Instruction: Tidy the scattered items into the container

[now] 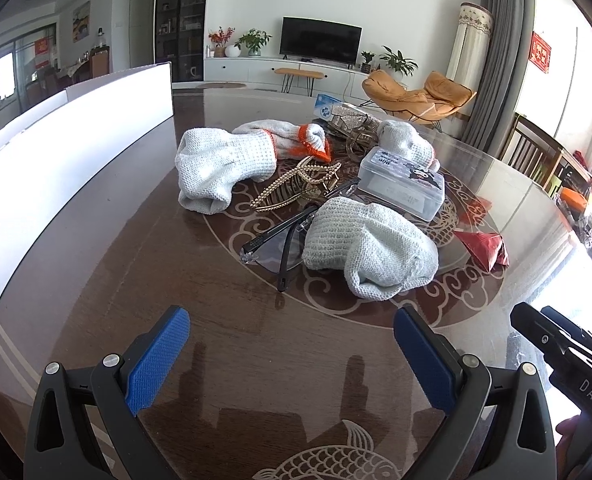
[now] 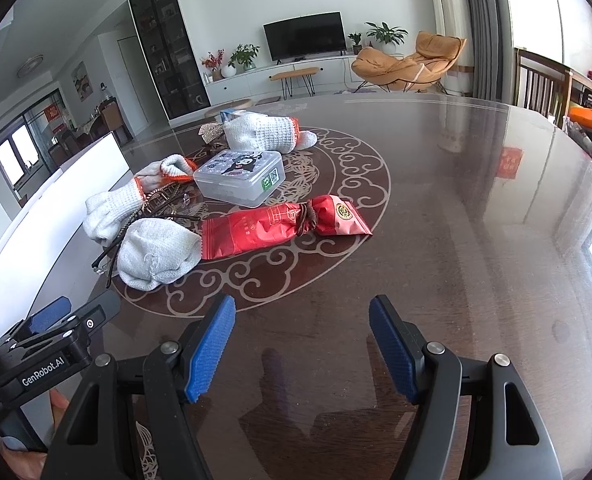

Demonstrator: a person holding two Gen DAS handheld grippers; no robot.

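Observation:
Scattered items lie mid-table: a rolled white glove [image 1: 370, 250] [image 2: 157, 252] nearest, dark glasses [image 1: 283, 240] beside it, a gold hair clip [image 1: 296, 186], more white gloves with orange cuffs [image 1: 223, 164] [image 2: 261, 132], a clear plastic box [image 1: 402, 184] [image 2: 241, 176] and a red packet [image 1: 482, 248] [image 2: 279, 224]. A white container [image 1: 67, 152] [image 2: 55, 216] stands along the left. My left gripper [image 1: 291, 354] is open and empty, short of the pile. My right gripper [image 2: 302, 344] is open and empty, near the front of the table.
The dark glossy table [image 2: 476, 220] has bare surface to the right. A blue-white carton [image 1: 328, 106] and a glittery item [image 1: 350, 118] lie behind the pile. Wooden chairs [image 2: 540, 80] stand at the far right edge.

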